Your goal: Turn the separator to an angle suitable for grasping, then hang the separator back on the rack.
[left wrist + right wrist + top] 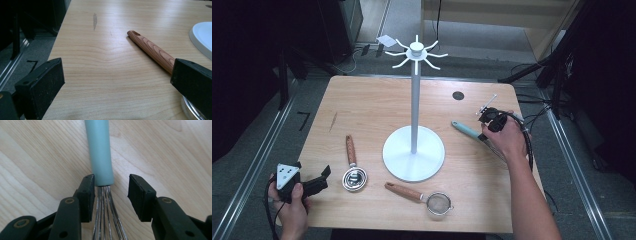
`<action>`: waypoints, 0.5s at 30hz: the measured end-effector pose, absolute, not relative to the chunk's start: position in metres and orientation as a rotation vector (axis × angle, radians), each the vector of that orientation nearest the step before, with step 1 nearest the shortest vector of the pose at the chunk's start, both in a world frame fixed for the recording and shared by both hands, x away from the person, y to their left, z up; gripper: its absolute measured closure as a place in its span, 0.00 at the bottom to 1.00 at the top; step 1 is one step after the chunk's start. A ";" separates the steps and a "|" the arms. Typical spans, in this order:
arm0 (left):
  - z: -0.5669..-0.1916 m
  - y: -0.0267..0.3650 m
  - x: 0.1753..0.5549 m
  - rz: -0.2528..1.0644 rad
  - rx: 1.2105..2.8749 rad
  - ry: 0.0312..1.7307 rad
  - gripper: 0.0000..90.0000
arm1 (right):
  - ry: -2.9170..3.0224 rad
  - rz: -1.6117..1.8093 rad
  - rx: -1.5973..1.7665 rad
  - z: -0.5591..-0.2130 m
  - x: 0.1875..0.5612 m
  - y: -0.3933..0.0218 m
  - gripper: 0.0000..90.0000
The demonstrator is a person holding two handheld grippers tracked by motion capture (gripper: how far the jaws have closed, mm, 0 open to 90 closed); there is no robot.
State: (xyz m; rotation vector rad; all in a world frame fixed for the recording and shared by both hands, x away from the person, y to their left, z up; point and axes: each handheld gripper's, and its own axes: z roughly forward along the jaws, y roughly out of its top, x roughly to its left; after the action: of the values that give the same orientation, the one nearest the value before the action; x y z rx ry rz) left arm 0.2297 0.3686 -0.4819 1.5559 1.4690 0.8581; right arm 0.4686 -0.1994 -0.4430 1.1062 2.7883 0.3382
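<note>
The jaws of the right gripper [111, 195] stand apart around the whisk [99, 150], at the place where the teal handle meets the wires (one pad is just beside it, the other clear). The whisk lies on the table [362, 100], right of the white stand [414, 152]. The left gripper [117, 85] is spread wide and holds nothing.

The whisk [100, 152] has a smooth pale teal handle and thin steel wires. It lies flat on the wooden counter [37, 157], with the spot where the wires leave the handle between the two pads of the right claw [111, 195]. The handle end rests against one pad with a gap to the other, and the handle stretches away ahead of the claw.
</note>
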 end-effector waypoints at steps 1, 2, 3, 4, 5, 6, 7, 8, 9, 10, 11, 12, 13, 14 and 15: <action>-0.482 0.368 0.230 0.858 1.559 1.475 0.00 | 2.804 0.318 1.123 -0.444 0.471 -0.199 0.65; -0.482 0.368 0.230 0.858 1.559 1.475 0.00 | 2.804 0.318 1.123 -0.444 0.471 -0.199 0.65; -0.482 0.369 0.230 0.859 1.556 1.472 0.00 | 2.809 0.323 1.132 -0.445 0.472 -0.200 0.65; -0.482 0.369 0.230 0.855 1.555 1.474 0.00 | 2.817 0.323 1.135 -0.446 0.473 -0.201 0.65; -0.482 0.369 0.230 0.855 1.554 1.474 0.00 | 2.820 0.316 1.147 -0.447 0.474 -0.202 0.65; -0.482 0.369 0.230 0.854 1.550 1.473 0.00 | 2.826 0.318 1.149 -0.447 0.474 -0.202 0.66; -0.482 0.369 0.230 0.854 1.550 1.473 0.00 | 2.826 0.318 1.149 -0.447 0.474 -0.202 0.66; -0.482 0.369 0.230 0.855 1.548 1.473 0.00 | 2.830 0.315 1.156 -0.448 0.474 -0.202 0.66; -0.482 0.369 0.230 0.855 1.543 1.474 0.00 | 2.847 0.300 1.144 -0.449 0.474 -0.202 0.66; -0.482 0.369 0.230 0.855 1.541 1.474 0.00 | 2.853 0.292 1.146 -0.451 0.475 -0.201 0.67; -0.482 0.369 0.230 0.855 1.539 1.472 0.00 | 2.856 0.294 1.153 -0.452 0.475 -0.200 0.67; -0.482 0.369 0.230 0.854 1.539 1.470 0.00 | 2.866 0.282 1.146 -0.454 0.475 -0.199 0.68; -0.482 0.369 0.230 0.852 1.538 1.470 0.00 | 2.869 0.270 1.149 -0.454 0.476 -0.198 0.69; -0.482 0.370 0.229 0.851 1.539 1.469 0.00 | 2.879 0.273 1.149 -0.455 0.476 -0.198 0.69; -0.482 0.370 0.229 0.850 1.539 1.471 0.00 | 2.886 0.262 1.143 -0.457 0.477 -0.196 0.70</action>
State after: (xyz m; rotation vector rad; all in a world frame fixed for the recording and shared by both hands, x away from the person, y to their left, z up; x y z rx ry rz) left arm 0.2290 0.3699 -0.4817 1.5395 1.4705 0.8497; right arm 0.4771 -0.1959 -0.4569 1.1430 2.8855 0.2618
